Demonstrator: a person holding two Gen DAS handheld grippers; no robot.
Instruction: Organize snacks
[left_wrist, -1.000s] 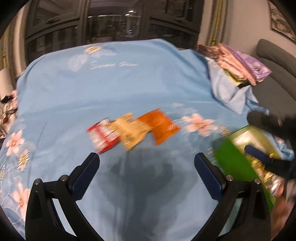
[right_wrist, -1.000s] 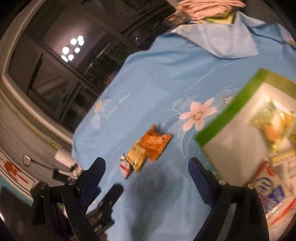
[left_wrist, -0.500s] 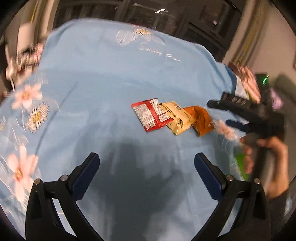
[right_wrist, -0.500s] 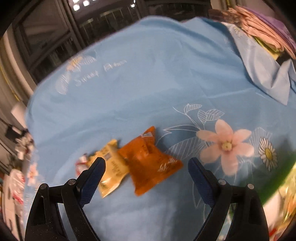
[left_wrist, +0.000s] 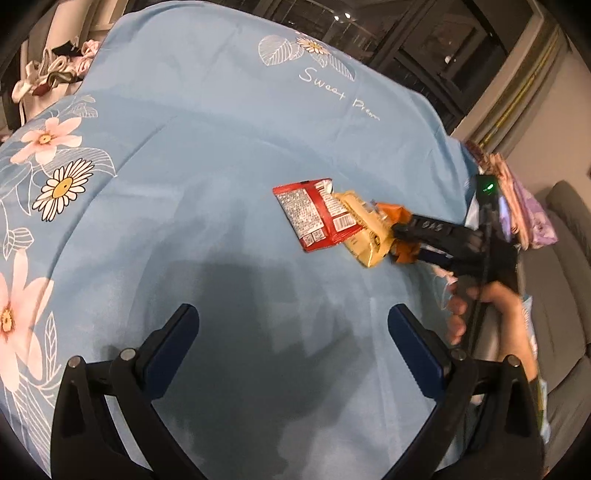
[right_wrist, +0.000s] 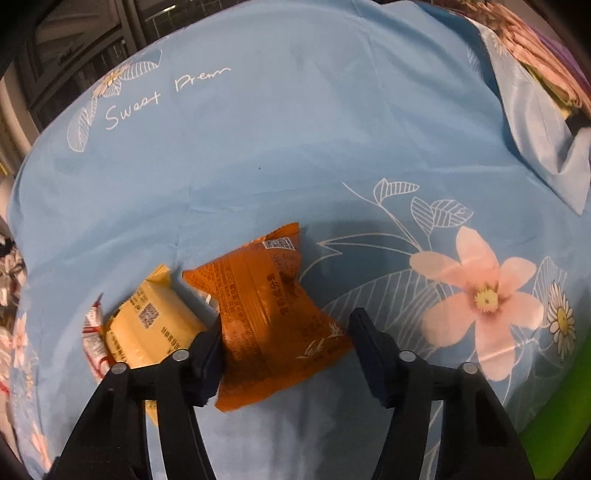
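On the light-blue flowered cloth (left_wrist: 207, 155) that covers the table, 3 small snack packets lie in a tight overlapping row: a red foil packet (left_wrist: 314, 214), a pale yellow packet (left_wrist: 365, 232) and an orange crinkled packet (right_wrist: 266, 314). None of them has been lifted off the cloth yet, so as far as I can see the sorting of these 3 is all still to do. The right gripper (right_wrist: 284, 347) is down at the orange packet, its jaws open with one finger on either side of the wrapper, one just touching its edge; not yet clamped. The left gripper (left_wrist: 291, 332) hangs over bare cloth nearer the camera, jaws wide apart and empty. A green edge (right_wrist: 561, 417) shows at the far right, likely the container, though I cannot tell.
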